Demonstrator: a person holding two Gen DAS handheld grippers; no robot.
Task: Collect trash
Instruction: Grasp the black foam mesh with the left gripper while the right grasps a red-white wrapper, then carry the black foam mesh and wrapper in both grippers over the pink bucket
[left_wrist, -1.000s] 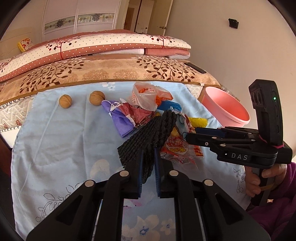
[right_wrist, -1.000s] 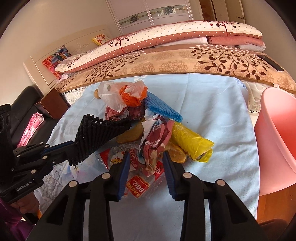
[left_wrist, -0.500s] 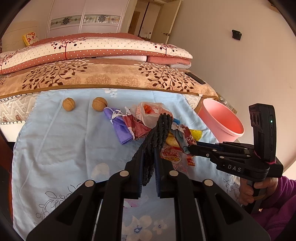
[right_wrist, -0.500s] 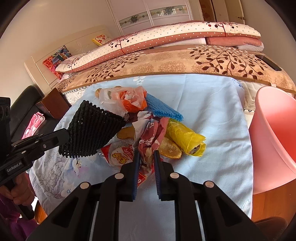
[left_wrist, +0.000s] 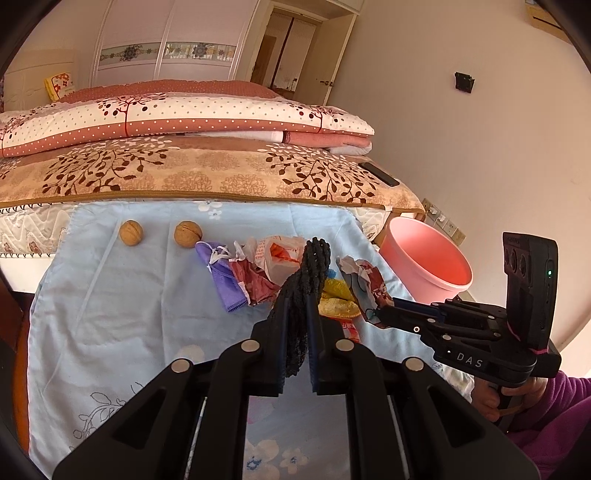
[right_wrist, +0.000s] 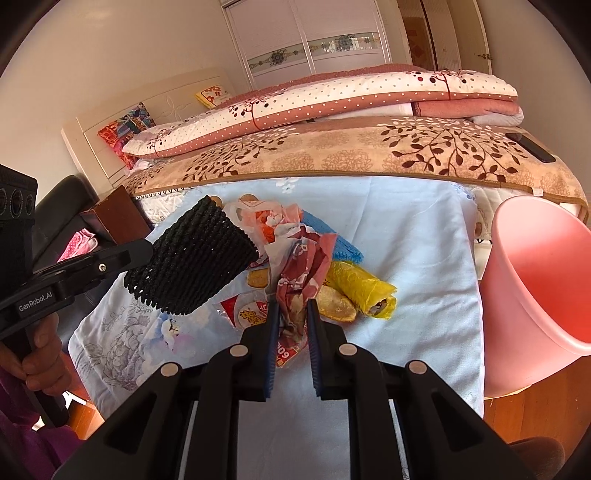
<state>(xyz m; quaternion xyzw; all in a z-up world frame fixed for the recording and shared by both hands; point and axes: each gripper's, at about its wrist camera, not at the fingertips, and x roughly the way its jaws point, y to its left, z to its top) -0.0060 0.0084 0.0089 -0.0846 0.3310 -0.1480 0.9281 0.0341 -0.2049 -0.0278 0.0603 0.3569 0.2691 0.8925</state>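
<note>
On the pale blue sheet (left_wrist: 122, 310), two walnuts (left_wrist: 130, 232) lie near its far edge, well left of the trash heap. Next comes a purple bag (left_wrist: 223, 280), then a clear bag with orange inside (left_wrist: 282, 258). The left gripper (left_wrist: 295, 332) is clamped on a black mesh net (left_wrist: 308, 273), held above the sheet; from the right wrist view the net (right_wrist: 192, 262) spreads out as a broad flap. Beside it, the right gripper (right_wrist: 290, 332) pinches a crumpled red-and-white wrapper (right_wrist: 299, 273) between narrowly set fingers, over a yellow bag (right_wrist: 360, 286) and a blue cloth (right_wrist: 341, 245). A pink bin (right_wrist: 535, 295) stands past the sheet's right edge.
</note>
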